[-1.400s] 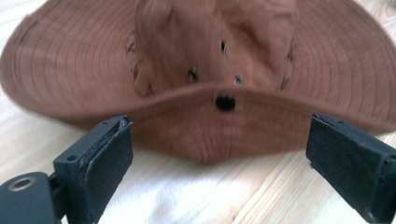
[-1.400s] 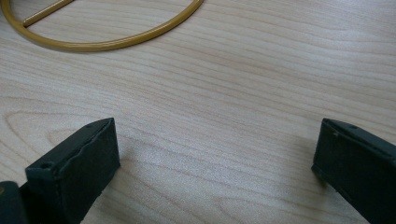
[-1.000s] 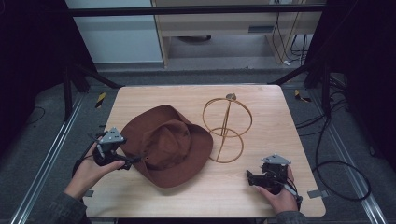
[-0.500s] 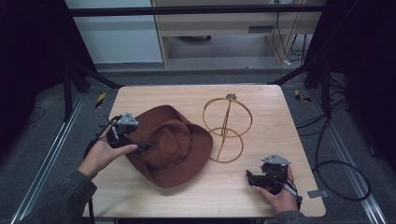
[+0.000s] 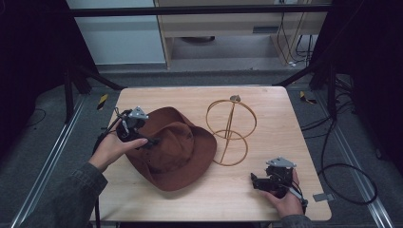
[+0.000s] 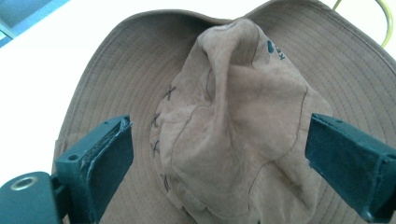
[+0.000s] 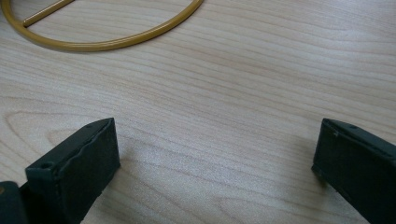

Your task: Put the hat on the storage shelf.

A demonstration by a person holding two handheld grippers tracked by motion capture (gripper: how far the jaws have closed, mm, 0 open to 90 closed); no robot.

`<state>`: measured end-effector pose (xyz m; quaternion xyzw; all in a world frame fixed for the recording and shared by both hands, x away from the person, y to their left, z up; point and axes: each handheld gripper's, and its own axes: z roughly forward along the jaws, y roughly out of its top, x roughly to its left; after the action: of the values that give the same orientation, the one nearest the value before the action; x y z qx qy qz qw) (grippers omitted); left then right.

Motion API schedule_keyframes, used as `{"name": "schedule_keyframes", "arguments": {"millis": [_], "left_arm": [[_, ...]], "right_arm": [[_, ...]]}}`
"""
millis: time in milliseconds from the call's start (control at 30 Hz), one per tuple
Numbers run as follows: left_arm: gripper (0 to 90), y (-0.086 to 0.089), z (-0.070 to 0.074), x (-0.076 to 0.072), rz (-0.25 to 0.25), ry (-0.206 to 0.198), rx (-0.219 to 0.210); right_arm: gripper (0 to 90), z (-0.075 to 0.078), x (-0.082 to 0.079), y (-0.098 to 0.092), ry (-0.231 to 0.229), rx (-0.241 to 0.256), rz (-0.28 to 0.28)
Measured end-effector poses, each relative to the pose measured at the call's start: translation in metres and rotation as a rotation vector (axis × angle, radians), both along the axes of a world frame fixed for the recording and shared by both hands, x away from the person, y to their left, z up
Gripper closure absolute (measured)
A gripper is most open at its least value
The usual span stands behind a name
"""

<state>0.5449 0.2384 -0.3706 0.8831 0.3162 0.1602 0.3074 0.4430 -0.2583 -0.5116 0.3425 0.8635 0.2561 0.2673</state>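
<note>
Two tongs stand apart: your left tongs (image 6: 217,154) straddle the brown hat's (image 5: 176,147) crown on the bench (image 5: 285,118), so close squarely on its pinched ridge; right tongs (image 5: 259,182) idle.

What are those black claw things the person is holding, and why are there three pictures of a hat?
Those are grippers, hand-held pinchers with two black jaws and a small camera riding on each. One picture is taken from above the wooden table; the other two look out from the grippers. The left gripper hovers over a brown hat, jaws open on either side of its crown, not squeezing. The right gripper rests open on the table, holding nothing. Beside the hat stands a gold wire hat stand.
</note>
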Motion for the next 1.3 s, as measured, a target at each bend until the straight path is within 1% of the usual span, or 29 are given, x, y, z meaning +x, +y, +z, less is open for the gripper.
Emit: {"name": "schedule_keyframes", "arguments": {"millis": [200,367,467,567,667,733,833,900,967,1100,1300], "left_arm": [[7.5,-0.004,0.001,0.003,-0.004,0.001,0.015],[9.4,-0.004,-0.001,0.007,0.016,-0.006,0.012],[10.6,-0.003,-0.002,0.009,0.021,-0.004,0.013],[12.2,-0.003,-0.003,0.01,0.016,0.003,0.021],[14.9,-0.004,-0.005,0.011,0.014,0.005,0.018],[17.1,-0.005,-0.005,0.012,0.006,0.012,0.026],[19.5,-0.007,-0.007,0.013,0.006,0.015,0.022],[20.8,-0.012,-0.01,0.016,-0.008,0.027,0.03],[21.9,-0.014,-0.011,0.017,-0.011,0.032,0.032],[23.0,-0.024,-0.018,0.021,-0.025,0.05,0.059],[25.5,-0.031,-0.025,0.027,-0.026,0.065,0.07]], "right_arm": [[0.5,0.0,0.0,0.0,0.0,0.0,0.001],[0.5,0.0,0.0,0.0,0.0,0.0,0.0],[0.5,0.0,0.0,0.0,0.001,0.001,0.0],[0.5,0.0,0.0,0.0,0.001,0.001,0.0],[0.5,0.0,0.0,0.0,0.001,0.001,0.0],[0.5,0.0,0.0,0.0,0.0,0.001,0.0],[0.5,0.0,0.0,0.0,0.001,0.001,0.001],[0.5,0.0,0.0,0.0,0.0,0.0,0.0],[0.5,0.0,0.0,0.0,0.0,0.001,0.0],[0.5,0.0,0.0,0.0,0.001,0.001,-0.001],[0.5,0.0,0.0,0.0,0.0,0.001,0.0]]}}
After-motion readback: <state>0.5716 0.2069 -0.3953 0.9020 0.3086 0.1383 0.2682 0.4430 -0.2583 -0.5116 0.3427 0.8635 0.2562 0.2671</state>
